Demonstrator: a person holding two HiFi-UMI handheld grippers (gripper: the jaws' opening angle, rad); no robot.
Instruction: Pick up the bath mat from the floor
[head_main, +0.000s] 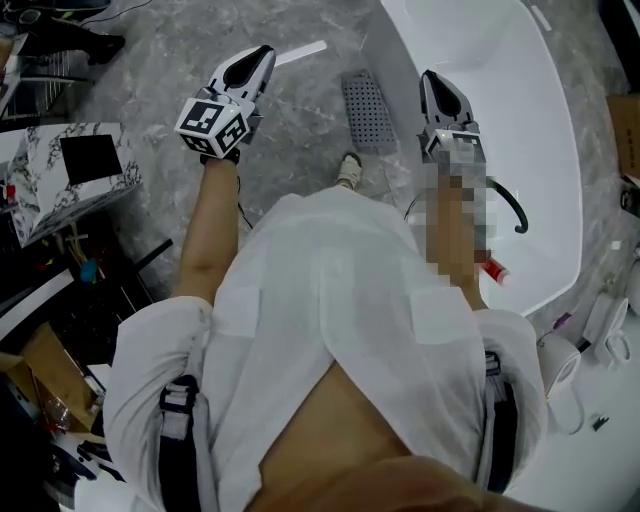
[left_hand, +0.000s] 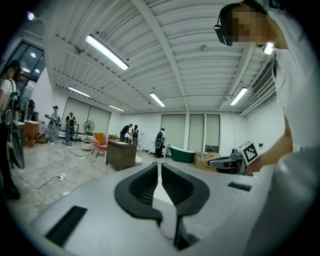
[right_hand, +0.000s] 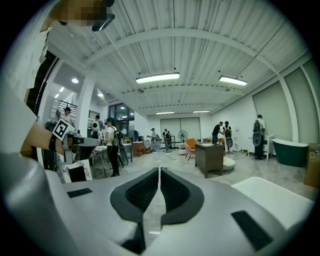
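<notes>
The bath mat (head_main: 368, 110) is a grey perforated rectangle lying flat on the marble floor, right beside the white bathtub (head_main: 520, 110). My left gripper (head_main: 265, 50), with its marker cube (head_main: 213, 125), is held up to the left of the mat, shut with nothing in it. My right gripper (head_main: 428, 75) hovers at the tub's edge just right of the mat, also shut and empty. Both gripper views look level across the room, so the mat is hidden there; the left gripper (left_hand: 159, 164) and right gripper (right_hand: 159, 169) show jaws almost touching.
A shoe (head_main: 349, 170) stands just below the mat. A marble-patterned cabinet (head_main: 60, 170) and clutter fill the left side. A black hose (head_main: 515, 205) lies in the tub. Across the room are a wooden cabinet (right_hand: 209, 157), a green tub (left_hand: 181, 154) and several people.
</notes>
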